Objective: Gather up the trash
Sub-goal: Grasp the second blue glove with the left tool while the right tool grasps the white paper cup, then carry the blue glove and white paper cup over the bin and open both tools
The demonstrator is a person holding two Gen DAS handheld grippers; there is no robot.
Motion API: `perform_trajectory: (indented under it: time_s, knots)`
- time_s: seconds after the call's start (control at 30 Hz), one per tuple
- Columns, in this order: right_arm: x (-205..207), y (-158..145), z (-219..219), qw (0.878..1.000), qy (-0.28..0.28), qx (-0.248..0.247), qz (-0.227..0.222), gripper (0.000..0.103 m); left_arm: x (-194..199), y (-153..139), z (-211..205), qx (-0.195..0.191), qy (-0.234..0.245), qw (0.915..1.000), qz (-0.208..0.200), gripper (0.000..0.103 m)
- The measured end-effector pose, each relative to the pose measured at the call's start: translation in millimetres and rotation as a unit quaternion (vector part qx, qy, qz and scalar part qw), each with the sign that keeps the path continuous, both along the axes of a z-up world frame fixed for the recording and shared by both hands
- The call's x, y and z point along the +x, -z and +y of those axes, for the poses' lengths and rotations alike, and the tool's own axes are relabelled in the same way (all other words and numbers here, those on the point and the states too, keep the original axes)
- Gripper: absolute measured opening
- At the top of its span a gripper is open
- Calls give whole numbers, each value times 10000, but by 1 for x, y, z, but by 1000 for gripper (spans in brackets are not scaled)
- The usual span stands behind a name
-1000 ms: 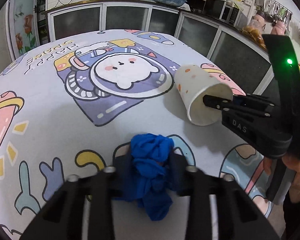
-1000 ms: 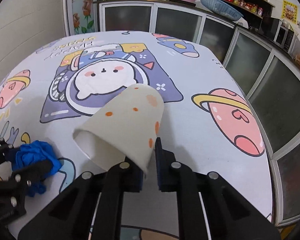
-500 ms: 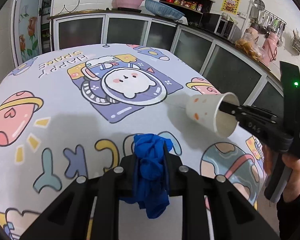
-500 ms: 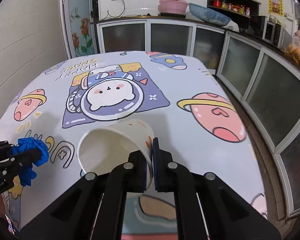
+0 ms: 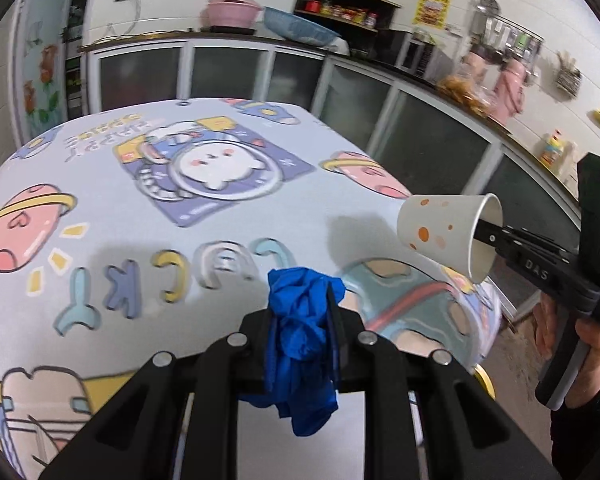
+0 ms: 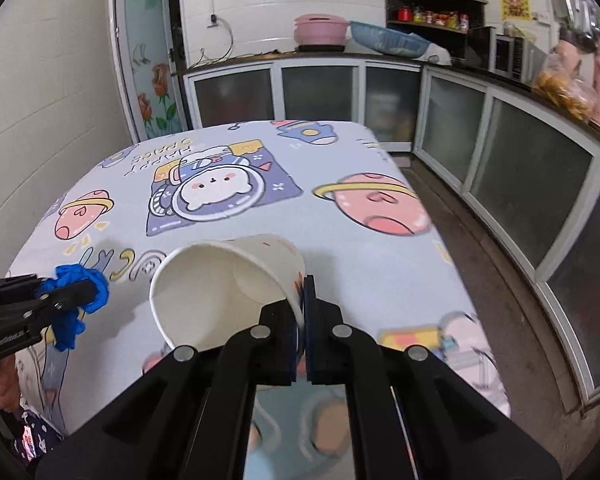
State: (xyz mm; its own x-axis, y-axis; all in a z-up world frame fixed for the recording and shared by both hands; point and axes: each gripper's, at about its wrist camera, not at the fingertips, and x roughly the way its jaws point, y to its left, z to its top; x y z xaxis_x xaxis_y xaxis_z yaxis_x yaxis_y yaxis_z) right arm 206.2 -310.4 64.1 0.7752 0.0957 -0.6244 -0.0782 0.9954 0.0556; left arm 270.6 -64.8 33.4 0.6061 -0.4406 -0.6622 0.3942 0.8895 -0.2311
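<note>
Left wrist view first: your left gripper (image 5: 300,320) has its jaws drawn in narrow and clamped on a crumpled blue glove (image 5: 300,336), which bulges up above the fingertips and dangles in a loose tail below them, clear of the table. Off to the side, your right gripper (image 5: 485,229) carries a white paper cup (image 5: 440,232) with orange dots, one finger reaching inside the mouth, the cup lying on its side in the air past the table's corner. Your hand (image 5: 552,330) shows on that gripper's handle. Right wrist view now: the right jaws are pinched almost together on the cup's wall near the rim, one pad (image 6: 309,308) outside, the other inside, and the open mouth of the cup tips toward the camera. Beneath both tools lies the cartoon space tablecloth (image 6: 340,248), with its astronaut animal and pink planets. Glass-fronted cabinets (image 6: 520,168) run along the kitchen wall beyond.
</note>
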Motion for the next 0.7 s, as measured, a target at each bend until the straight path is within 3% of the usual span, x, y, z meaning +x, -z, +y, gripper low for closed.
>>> perform_trajectory:
  time_s: [0.3,0.53,0.7]
  knots:
    - [-118,4,-84,9960,888,-55,-81,2,-46,3,-86,-50,1074,9942,-98,18]
    - [-204,28,-145,9855,1673,-219,174,2,-92,13,-181,-17,2180,9758,-161,18]
    - [-242,58,-178,9747,2163,-214,518,2,-121,36,-248,163,2837,9588,7,18]
